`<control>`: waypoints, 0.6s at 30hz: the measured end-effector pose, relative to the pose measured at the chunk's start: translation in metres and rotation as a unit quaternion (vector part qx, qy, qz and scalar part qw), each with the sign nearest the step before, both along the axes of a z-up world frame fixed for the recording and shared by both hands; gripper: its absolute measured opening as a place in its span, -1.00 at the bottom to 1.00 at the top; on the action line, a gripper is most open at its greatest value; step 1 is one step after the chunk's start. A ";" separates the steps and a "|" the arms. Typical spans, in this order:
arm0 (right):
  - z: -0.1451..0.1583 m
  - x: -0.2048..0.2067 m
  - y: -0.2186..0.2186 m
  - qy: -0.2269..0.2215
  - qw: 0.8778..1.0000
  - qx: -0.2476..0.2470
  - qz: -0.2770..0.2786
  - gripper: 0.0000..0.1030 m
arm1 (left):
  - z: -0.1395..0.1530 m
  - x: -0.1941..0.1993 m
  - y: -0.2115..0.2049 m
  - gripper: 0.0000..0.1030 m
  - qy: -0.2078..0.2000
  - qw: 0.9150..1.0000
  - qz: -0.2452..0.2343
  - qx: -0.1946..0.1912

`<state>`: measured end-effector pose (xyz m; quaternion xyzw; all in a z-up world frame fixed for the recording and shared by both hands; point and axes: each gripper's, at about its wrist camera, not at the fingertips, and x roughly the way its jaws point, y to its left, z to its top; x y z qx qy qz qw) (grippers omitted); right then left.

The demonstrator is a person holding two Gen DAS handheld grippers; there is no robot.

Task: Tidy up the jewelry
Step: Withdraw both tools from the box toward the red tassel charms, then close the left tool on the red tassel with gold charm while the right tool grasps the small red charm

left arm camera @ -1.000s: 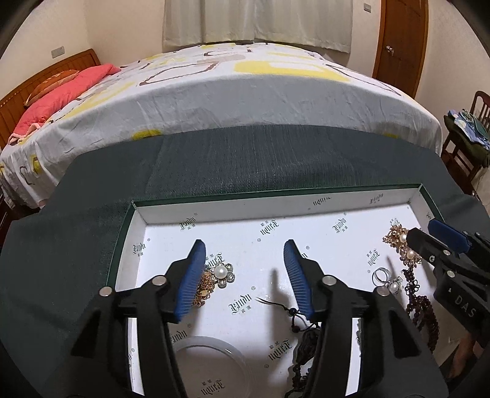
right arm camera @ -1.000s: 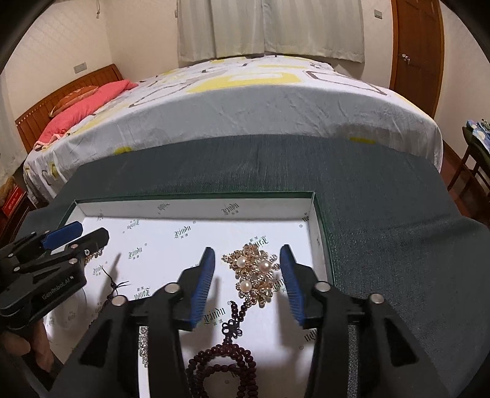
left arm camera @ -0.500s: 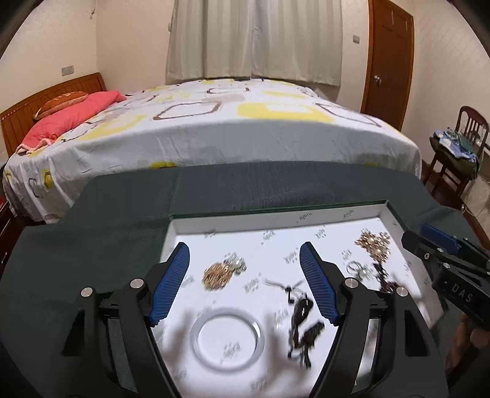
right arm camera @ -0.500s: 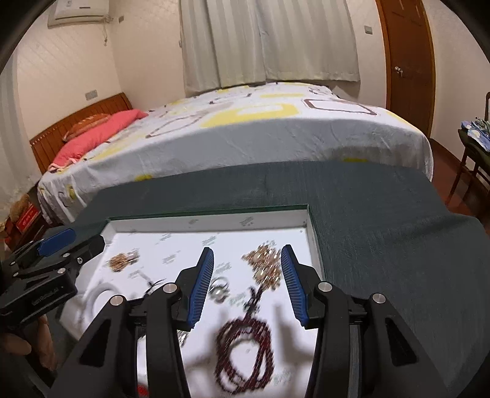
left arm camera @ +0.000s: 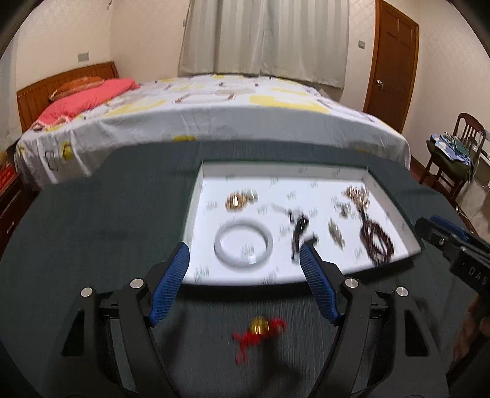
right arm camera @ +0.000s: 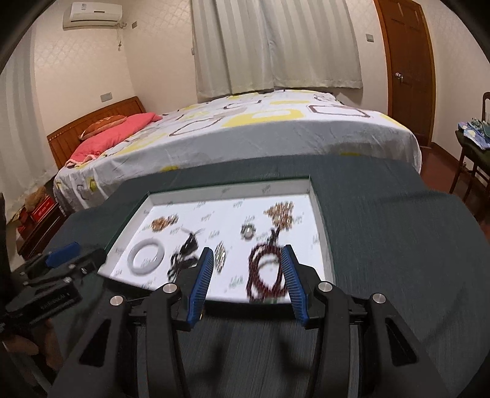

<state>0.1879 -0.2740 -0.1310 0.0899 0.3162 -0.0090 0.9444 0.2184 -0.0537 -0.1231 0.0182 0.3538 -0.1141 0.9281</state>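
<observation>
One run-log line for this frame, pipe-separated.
left gripper: open, empty | right gripper: open, empty | white shallow tray: holds white bangle ring, dark red bead necklace | red-and-gold charm: on dark cloth outside tray

Bedroom: patterned-sheet bed centre, red pillow and wooden headboard left, pale curtains top centre, wooden door right, air conditioner upper left.

Blurred tray, clipped grippers

Jewelry in the tray smears beyond detail; the red charm near the cloth's front edge blurs too.
</observation>
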 end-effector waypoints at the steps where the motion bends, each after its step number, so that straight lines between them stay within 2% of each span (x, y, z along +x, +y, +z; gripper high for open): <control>1: -0.003 -0.004 0.001 0.003 1.000 0.001 0.002 -0.11 | -0.005 -0.004 0.000 0.41 0.010 1.000 -0.001 -0.001; 8: -0.022 -0.020 0.009 0.030 0.999 0.008 0.014 -0.11 | -0.040 -0.019 -0.005 0.41 0.045 0.999 0.000 0.015; 16: -0.035 -0.026 0.009 0.044 0.999 0.009 0.017 -0.11 | -0.058 -0.017 -0.005 0.40 0.074 0.997 0.001 0.024; 18: -0.037 -0.026 0.007 0.048 0.999 0.010 0.016 -0.11 | -0.060 -0.016 -0.005 0.27 0.080 0.997 -0.001 0.023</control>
